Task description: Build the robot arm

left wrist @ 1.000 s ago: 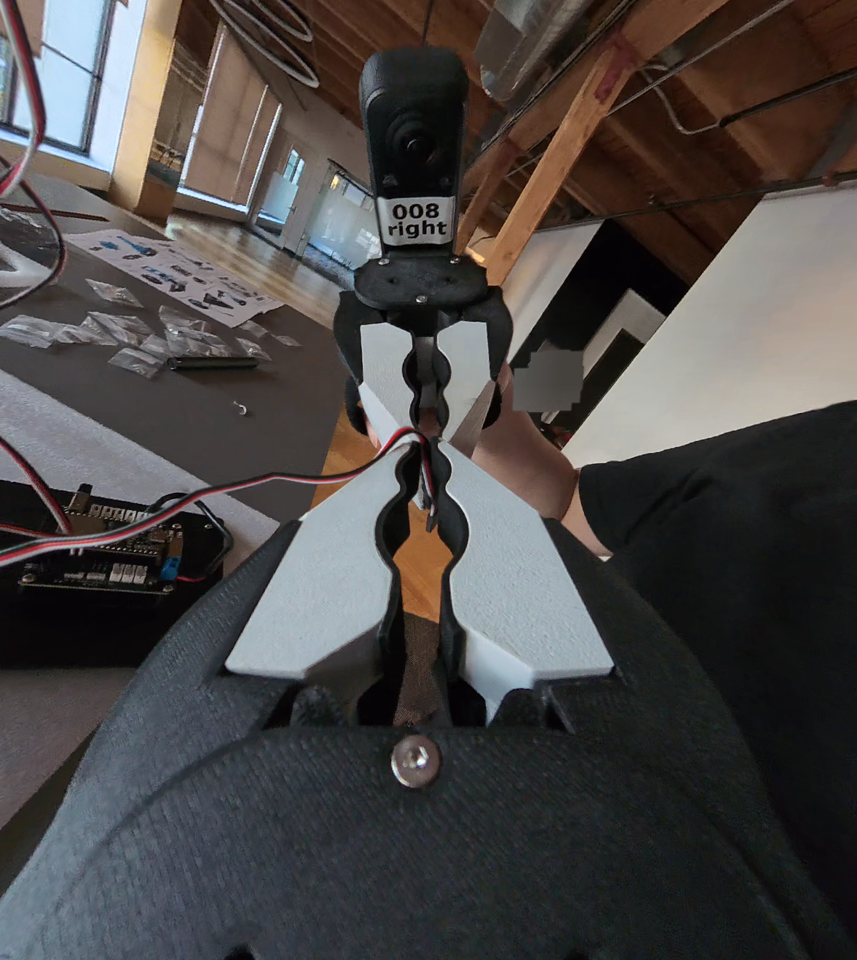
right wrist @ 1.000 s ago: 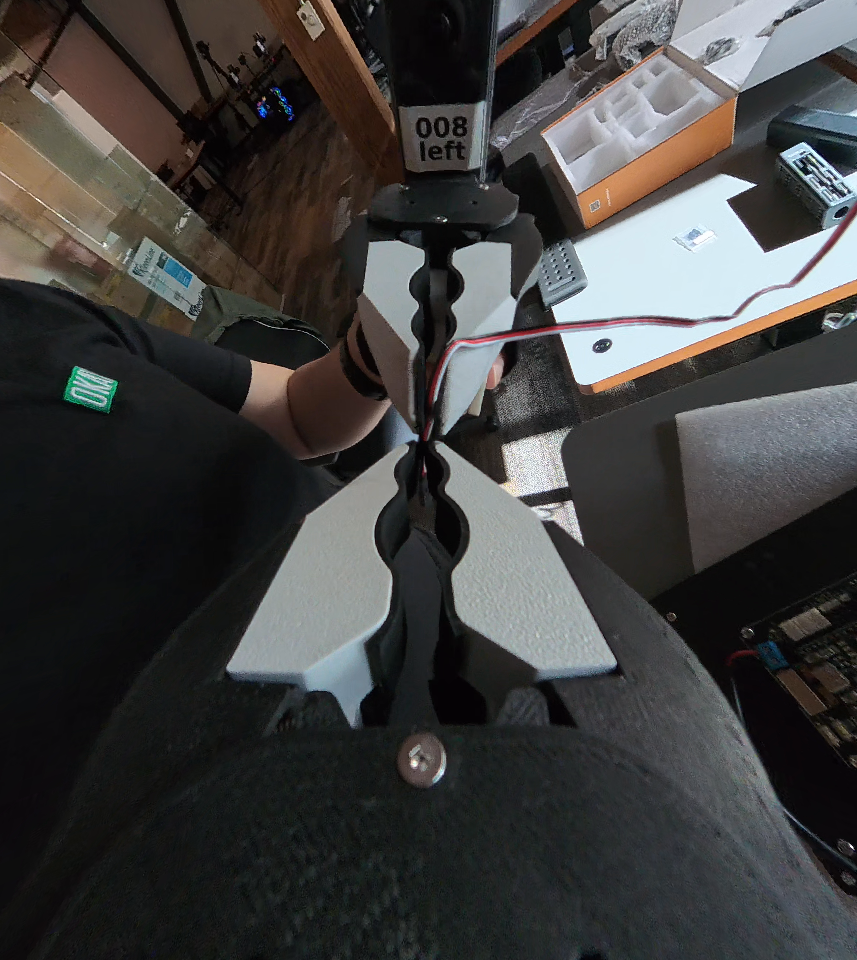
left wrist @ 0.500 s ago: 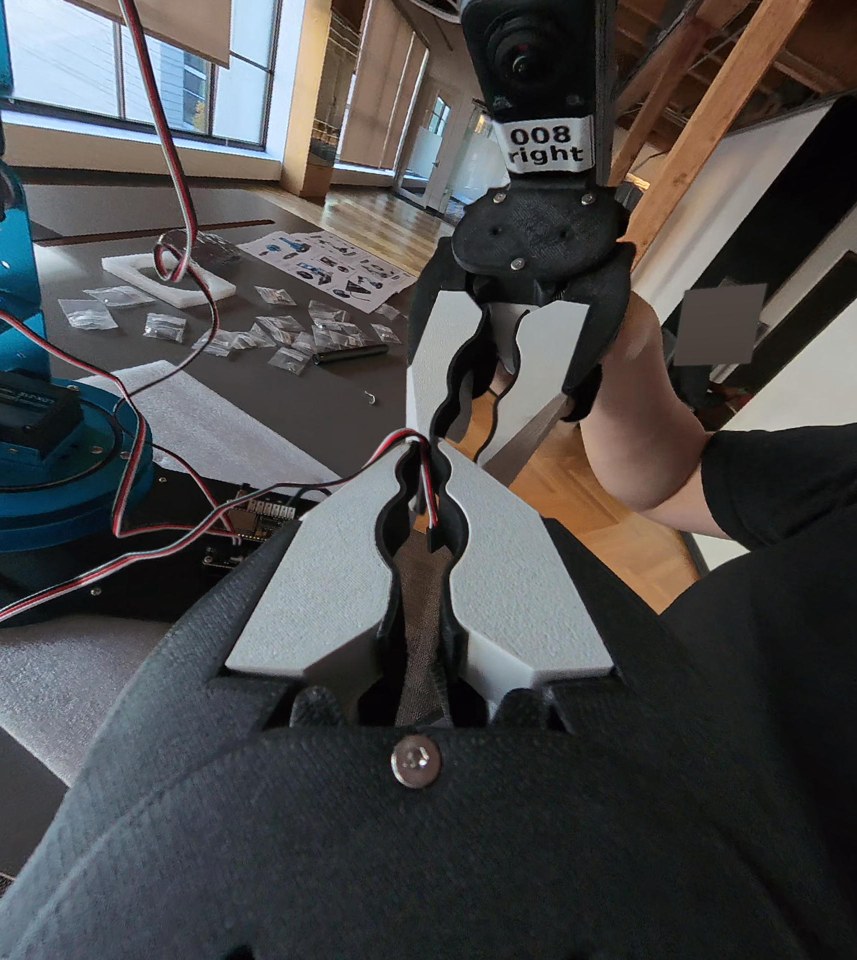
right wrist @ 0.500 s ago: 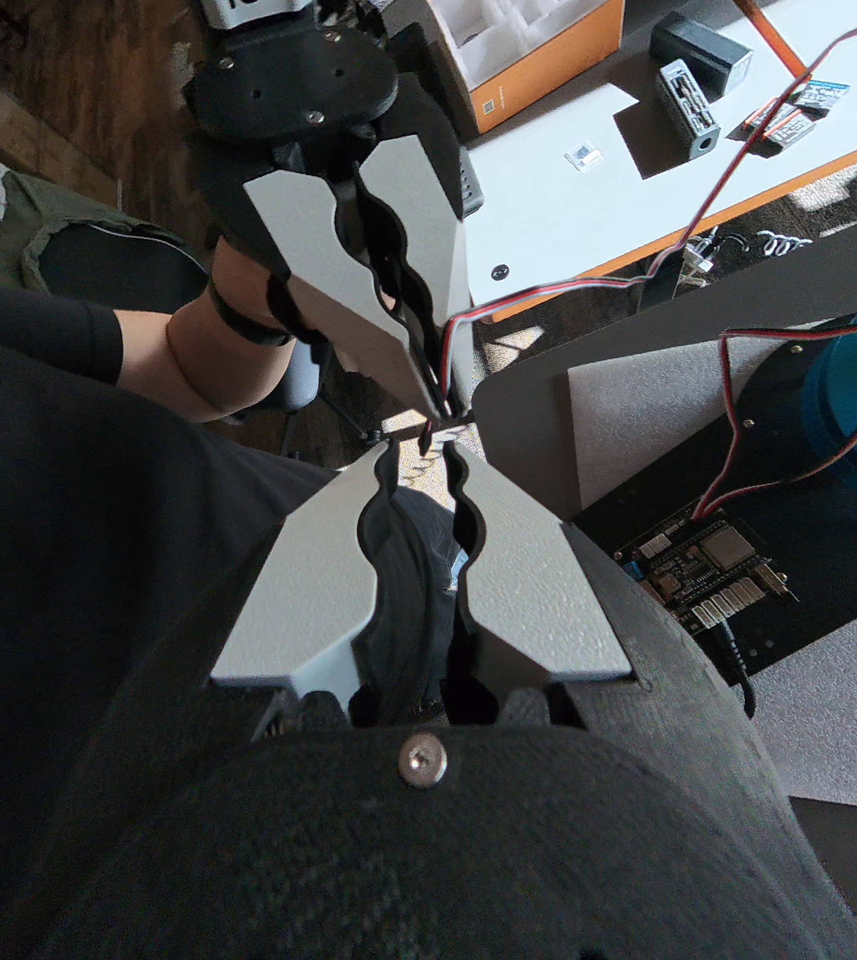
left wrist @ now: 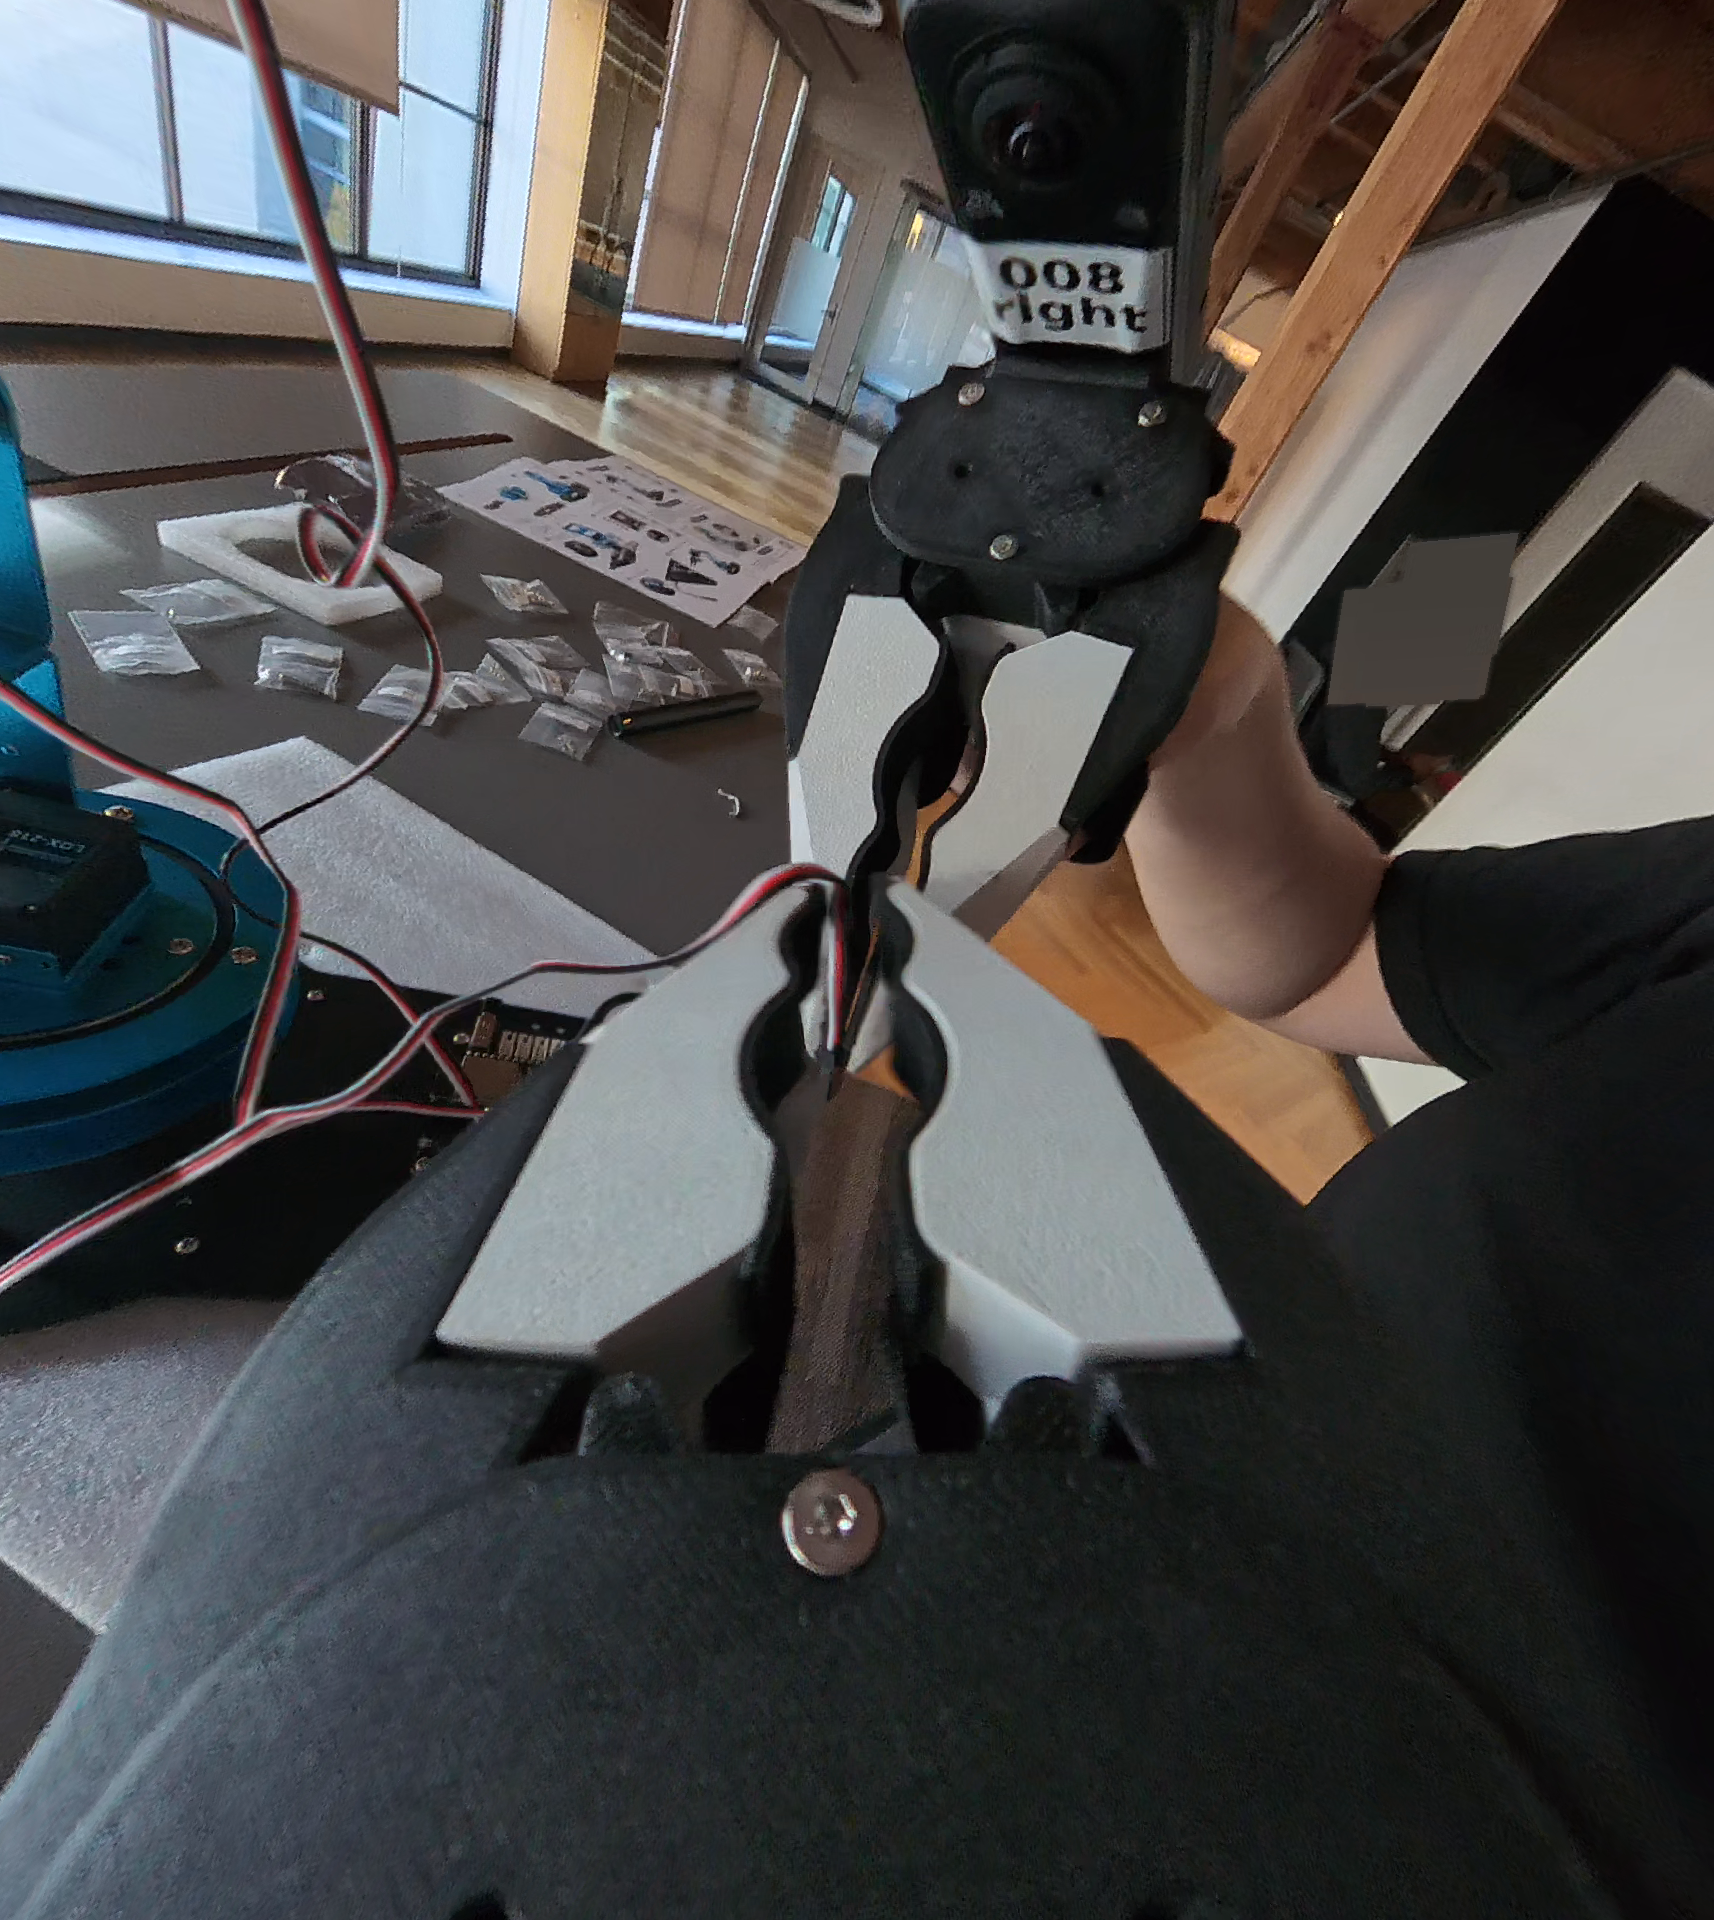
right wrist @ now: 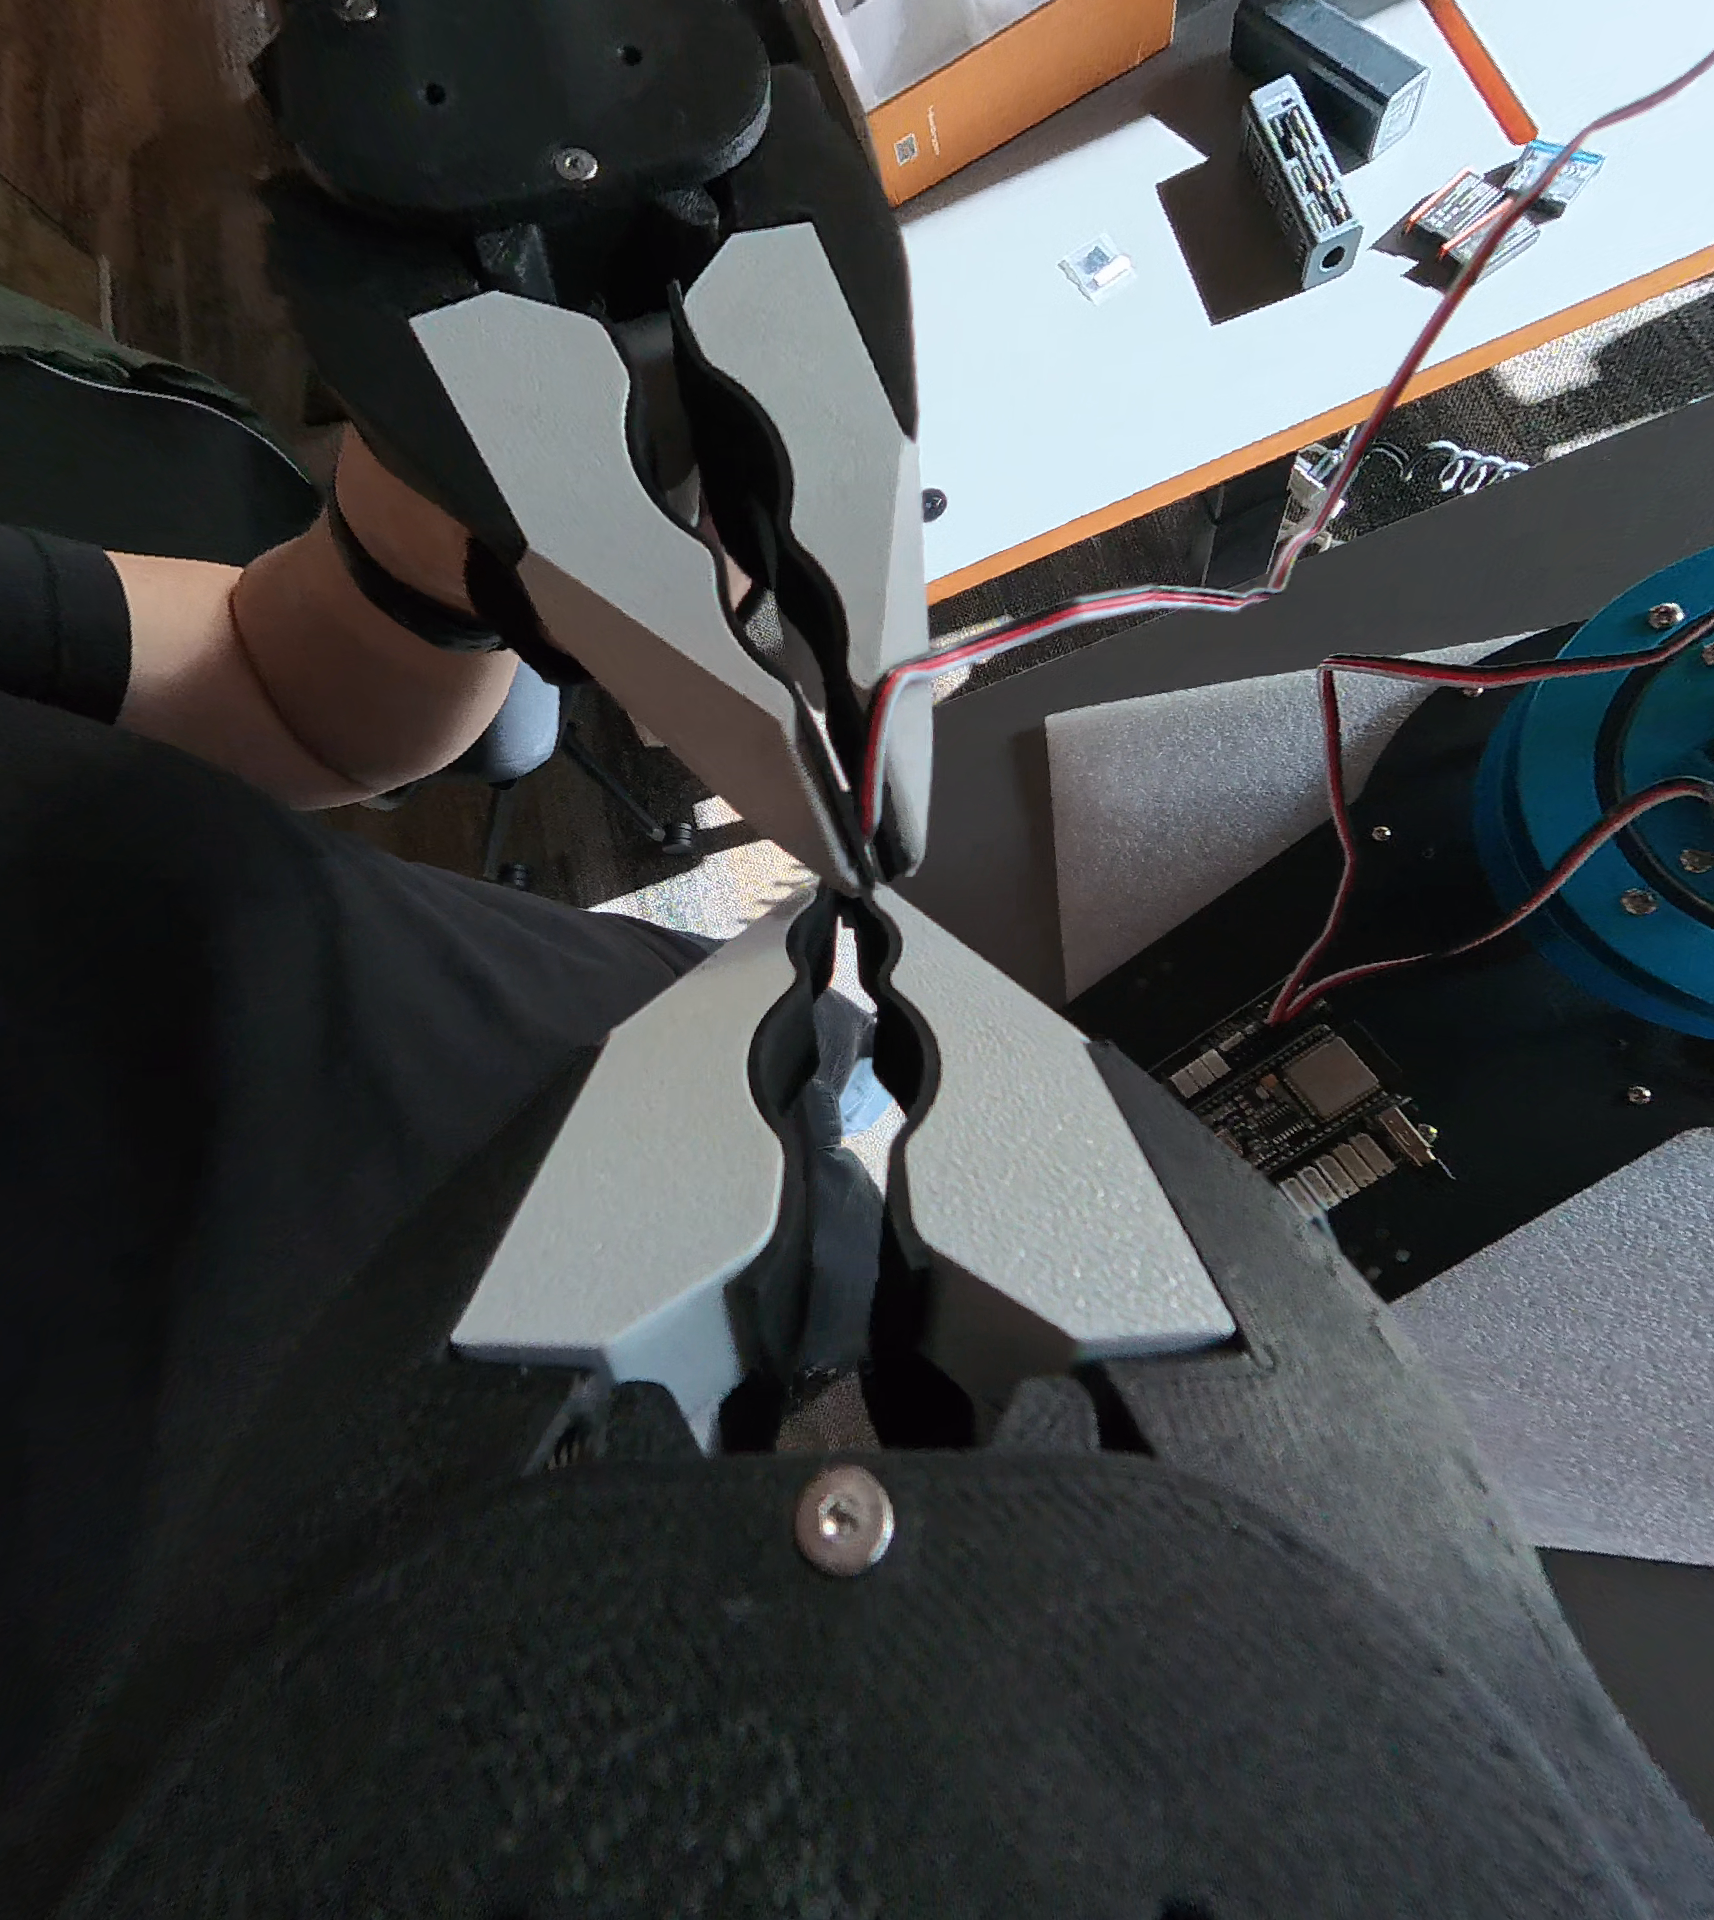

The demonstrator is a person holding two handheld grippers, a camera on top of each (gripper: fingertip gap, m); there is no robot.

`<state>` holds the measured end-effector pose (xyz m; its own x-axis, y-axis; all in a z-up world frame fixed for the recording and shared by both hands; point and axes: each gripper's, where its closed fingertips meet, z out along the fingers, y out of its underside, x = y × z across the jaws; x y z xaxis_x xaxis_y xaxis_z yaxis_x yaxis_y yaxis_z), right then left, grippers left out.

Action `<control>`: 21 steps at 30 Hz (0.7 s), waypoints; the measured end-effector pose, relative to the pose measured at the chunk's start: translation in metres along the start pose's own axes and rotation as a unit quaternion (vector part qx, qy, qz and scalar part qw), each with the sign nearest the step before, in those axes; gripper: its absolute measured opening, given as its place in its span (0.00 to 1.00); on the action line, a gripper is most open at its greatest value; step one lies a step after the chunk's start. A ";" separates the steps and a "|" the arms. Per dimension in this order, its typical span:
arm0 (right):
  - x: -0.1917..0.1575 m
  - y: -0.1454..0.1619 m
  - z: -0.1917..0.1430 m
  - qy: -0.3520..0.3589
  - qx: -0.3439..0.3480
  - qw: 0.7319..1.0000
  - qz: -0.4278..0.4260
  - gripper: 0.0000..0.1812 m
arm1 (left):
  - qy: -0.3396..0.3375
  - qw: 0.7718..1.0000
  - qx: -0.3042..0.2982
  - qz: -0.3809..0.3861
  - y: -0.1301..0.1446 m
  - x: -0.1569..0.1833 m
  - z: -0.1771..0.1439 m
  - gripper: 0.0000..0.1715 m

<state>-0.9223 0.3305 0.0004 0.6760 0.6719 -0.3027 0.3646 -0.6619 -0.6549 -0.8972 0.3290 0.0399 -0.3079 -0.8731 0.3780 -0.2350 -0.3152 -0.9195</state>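
Observation:
My left gripper (left wrist: 845,904) is shut on a red, white and black servo cable (left wrist: 837,992). The cable's dark plug end hangs between the left gripper's pads. The cable runs off to a blue round robot base (left wrist: 53,1039). My right gripper (right wrist: 845,920) faces the left gripper (right wrist: 868,862) tip to tip. Its jaws are closed to a thin slit against the cable end (right wrist: 1092,613). I cannot tell whether it pinches the cable. The right gripper also shows in the left wrist view (left wrist: 884,878).
The blue base (right wrist: 1559,883) and a circuit board (right wrist: 1300,1101) sit on a black plate over grey foam (right wrist: 1196,810). Small plastic bags (left wrist: 520,675), a printed sheet (left wrist: 624,530) and a black rod (left wrist: 687,712) lie beyond. A white table (right wrist: 1092,343) stands behind. Spacing between my two grippers at the tips: around 4 cm.
Both grippers have swung toward the blue base. The right gripper opened half a second ago and has now closed again at the left gripper's tips. The left gripper kept hold of the cable.

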 end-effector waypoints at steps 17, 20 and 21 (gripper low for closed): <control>-0.007 -0.023 -0.014 -0.107 0.134 0.985 -0.001 0.02 | 0.014 0.997 0.037 0.062 0.023 0.002 -0.013 0.03; -0.009 -0.022 -0.010 -0.105 0.135 0.985 -0.011 0.02 | 0.017 0.997 0.038 0.070 0.024 0.005 -0.015 0.01; -0.009 -0.022 -0.010 -0.106 0.134 0.985 -0.015 0.02 | 0.015 0.996 0.036 0.076 0.025 0.006 -0.016 0.01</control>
<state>-0.9304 0.3353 0.0242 0.5081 0.7627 -0.4002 0.1798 -0.5484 -0.8167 -0.9193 0.3217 0.0207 -0.3615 -0.9018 0.2367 -0.1177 -0.2077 -0.9711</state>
